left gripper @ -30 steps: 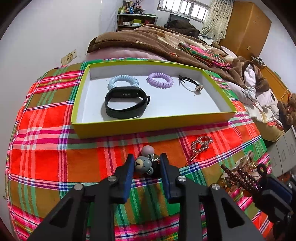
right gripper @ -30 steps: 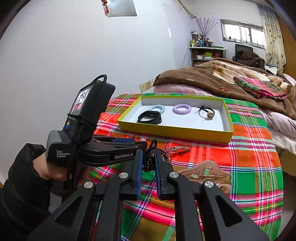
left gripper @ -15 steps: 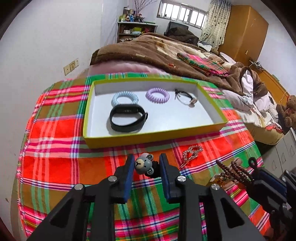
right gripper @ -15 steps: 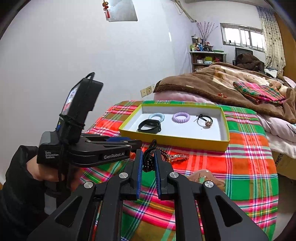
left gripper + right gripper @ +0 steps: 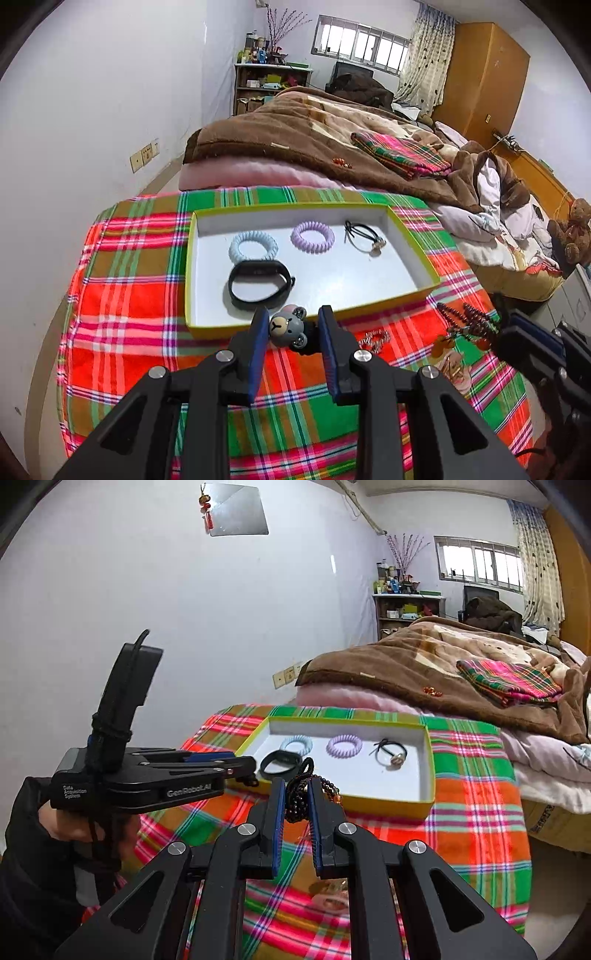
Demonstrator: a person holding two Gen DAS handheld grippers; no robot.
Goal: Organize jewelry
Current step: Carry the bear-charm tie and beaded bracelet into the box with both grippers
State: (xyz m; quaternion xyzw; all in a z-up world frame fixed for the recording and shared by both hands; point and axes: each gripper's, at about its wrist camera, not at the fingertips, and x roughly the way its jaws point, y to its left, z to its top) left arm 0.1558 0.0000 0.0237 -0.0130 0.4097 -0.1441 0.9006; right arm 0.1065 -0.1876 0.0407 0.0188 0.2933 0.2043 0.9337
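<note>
My left gripper (image 5: 291, 328) is shut on a grey bear hair tie (image 5: 287, 328) and holds it above the plaid cloth, just before the near rim of the yellow-edged white tray (image 5: 413, 251). The tray holds a black wristband (image 5: 258, 284), a light blue coil tie (image 5: 253, 245), a purple coil tie (image 5: 312, 237) and a black hair tie with a charm (image 5: 364, 236). My right gripper (image 5: 297, 797) is shut on a dark bead bracelet (image 5: 299, 794), lifted near the tray's (image 5: 428, 775) front edge. The bracelet also shows in the left wrist view (image 5: 469, 325).
A rhinestone clip (image 5: 376, 338) and an amber claw clip (image 5: 448, 360) lie on the plaid cloth right of my left gripper. The claw clip also shows below my right gripper (image 5: 328, 897). A bed with a brown blanket (image 5: 314, 136) lies behind the table.
Both grippers have risen from the cloth and moved toward the tray, each carrying its item. The bear hair tie now hangs clear of the cloth.
</note>
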